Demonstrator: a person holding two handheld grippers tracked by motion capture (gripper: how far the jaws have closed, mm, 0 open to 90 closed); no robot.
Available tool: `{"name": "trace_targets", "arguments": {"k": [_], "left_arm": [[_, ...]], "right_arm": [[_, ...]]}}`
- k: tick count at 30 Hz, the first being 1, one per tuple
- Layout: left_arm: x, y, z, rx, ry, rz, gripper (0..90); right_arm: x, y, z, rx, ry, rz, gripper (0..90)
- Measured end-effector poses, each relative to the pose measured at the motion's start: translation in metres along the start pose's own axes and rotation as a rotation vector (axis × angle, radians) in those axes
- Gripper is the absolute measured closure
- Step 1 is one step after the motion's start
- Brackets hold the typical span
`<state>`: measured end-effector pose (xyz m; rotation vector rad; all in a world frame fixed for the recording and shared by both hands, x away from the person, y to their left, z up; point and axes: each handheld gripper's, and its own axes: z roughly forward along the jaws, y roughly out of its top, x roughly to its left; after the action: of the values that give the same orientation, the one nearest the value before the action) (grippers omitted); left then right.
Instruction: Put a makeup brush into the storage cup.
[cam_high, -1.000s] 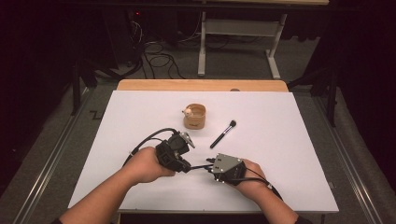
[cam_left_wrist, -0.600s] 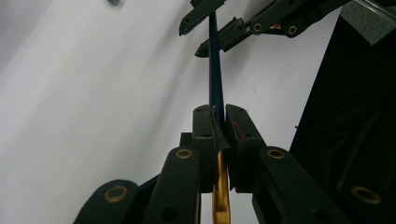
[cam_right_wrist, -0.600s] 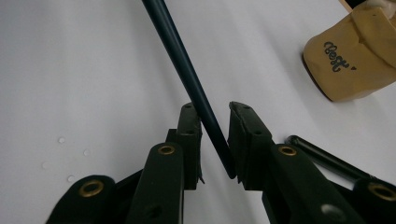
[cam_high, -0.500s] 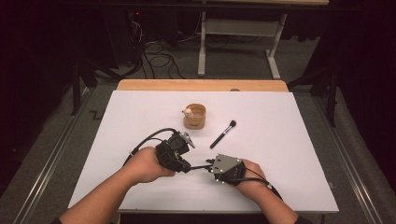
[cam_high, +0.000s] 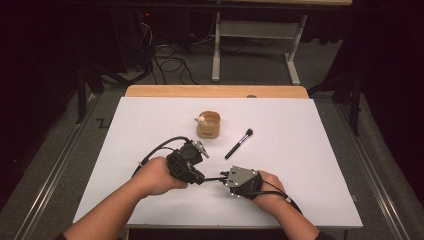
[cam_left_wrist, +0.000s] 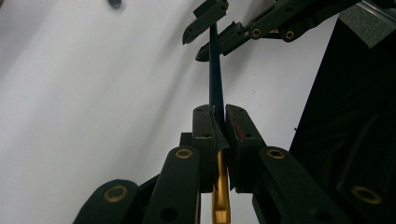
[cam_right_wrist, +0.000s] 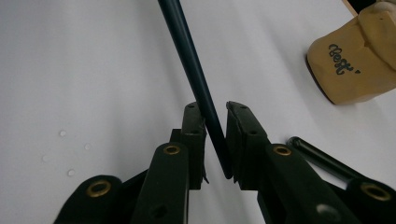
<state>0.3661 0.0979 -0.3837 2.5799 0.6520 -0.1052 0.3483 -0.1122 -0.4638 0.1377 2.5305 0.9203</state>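
Brush handle, dark and thin, is being clamped by the left gripper. Right gripper is sitting loosely around its other end, jaws parted. Tan cup is showing illegible cursive black lettering.

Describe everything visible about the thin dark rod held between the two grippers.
The thin dark rod is slim, straight and dark blue, smooth and slightly glossy, with a gold section showing behind the left gripper's jaws. Those jaws are clamped on it. Its other end lies between the jaws of the right gripper, which stand a little apart around it. In the high view it spans the short gap between both grippers, low over the white table, near its front edge.
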Motion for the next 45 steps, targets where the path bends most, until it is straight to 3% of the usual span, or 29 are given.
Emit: {"name": "trace_targets", "arguments": {"k": [2, 13, 26, 33, 39, 45], "left_arm": [[0.0002, 0.0005, -0.0007, -0.001, -0.002, 0.000, 83.3], [0.0008, 0.0011, -0.0005, 0.002, -0.009, -0.002, 83.3], [0.0010, 0.0023, -0.0011, -0.005, -0.012, 0.001, 83.2], [0.0024, 0.0031, -0.0043, -0.021, 0.013, 0.007, 81.0], [0.0043, 0.0025, -0.0052, -0.031, 0.029, -0.006, 67.5], [0.0042, 0.0011, -0.0073, -0.050, 0.079, -0.011, 52.1]], "right_arm": [[0.0010, 0.0002, 0.0002, -0.002, 0.003, 0.001, 79.7], [0.0030, 0.0006, 0.0010, 0.015, 0.005, -0.088, 82.9], [0.0075, 0.0006, 0.0023, 0.020, -0.001, -0.119, 85.3], [0.0089, 0.0016, 0.0023, 0.017, 0.004, -0.129, 86.5], [0.0057, 0.0000, 0.0020, 0.026, -0.003, -0.119, 86.6], [0.0055, -0.0005, 0.0014, 0.032, -0.005, -0.109, 86.5]]}}
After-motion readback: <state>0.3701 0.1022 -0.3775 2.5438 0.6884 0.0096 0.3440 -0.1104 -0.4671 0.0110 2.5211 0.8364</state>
